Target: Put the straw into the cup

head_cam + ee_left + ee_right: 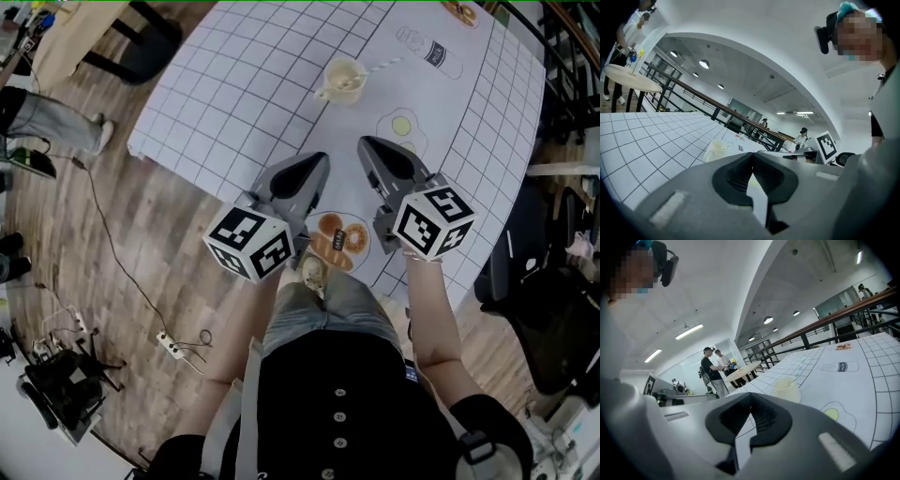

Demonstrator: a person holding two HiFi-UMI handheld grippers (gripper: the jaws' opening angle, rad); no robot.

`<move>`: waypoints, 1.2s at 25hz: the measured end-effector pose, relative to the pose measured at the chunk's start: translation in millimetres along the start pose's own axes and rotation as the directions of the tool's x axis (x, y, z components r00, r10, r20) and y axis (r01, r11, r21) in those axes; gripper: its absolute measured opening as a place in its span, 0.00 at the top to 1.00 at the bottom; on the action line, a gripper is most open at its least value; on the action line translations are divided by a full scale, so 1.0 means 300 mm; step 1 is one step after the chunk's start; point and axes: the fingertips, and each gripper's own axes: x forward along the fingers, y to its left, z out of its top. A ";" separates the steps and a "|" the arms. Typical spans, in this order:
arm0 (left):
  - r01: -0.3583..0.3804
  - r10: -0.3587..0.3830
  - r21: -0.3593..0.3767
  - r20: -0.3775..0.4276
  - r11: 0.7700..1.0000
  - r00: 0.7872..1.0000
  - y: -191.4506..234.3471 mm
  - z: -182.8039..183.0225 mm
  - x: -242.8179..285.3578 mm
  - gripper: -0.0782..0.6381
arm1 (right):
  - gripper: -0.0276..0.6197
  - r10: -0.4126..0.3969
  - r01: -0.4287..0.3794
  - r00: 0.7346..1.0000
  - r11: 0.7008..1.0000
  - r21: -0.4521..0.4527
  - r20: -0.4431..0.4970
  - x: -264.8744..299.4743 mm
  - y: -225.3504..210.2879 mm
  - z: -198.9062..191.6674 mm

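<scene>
The straw (382, 66) leans in the cup (343, 81). The left hand-held gripper (317, 163) and right hand-held gripper (367, 146) are pressed together, empty.

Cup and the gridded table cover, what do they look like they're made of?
Cup: cream, with a dull finish and thick-looking walls, so probably ceramic, though matte plastic would look much the same. Table cover: a thin white sheet with a printed black grid and flat food drawings, lying smooth over the top. It is likely printed cloth or vinyl, but the look doesn't settle which.
</scene>
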 end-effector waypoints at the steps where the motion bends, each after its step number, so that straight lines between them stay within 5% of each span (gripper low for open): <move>1: 0.006 -0.006 0.004 0.002 1.000 1.000 -0.018 -0.005 -0.022 0.89 | 0.96 0.006 -0.006 1.000 1.000 -0.003 0.016 -0.023 0.029 -0.004; 16: 0.064 -0.064 0.063 0.000 0.996 0.998 -0.221 -0.076 -0.298 0.89 | 0.96 0.026 -0.019 0.996 0.996 -0.084 0.082 -0.293 0.387 -0.108; 30: 0.127 -0.130 0.147 0.013 0.981 0.991 -0.379 -0.051 -0.366 0.89 | 0.96 -0.005 0.025 0.974 0.996 -0.087 0.228 -0.418 0.485 -0.035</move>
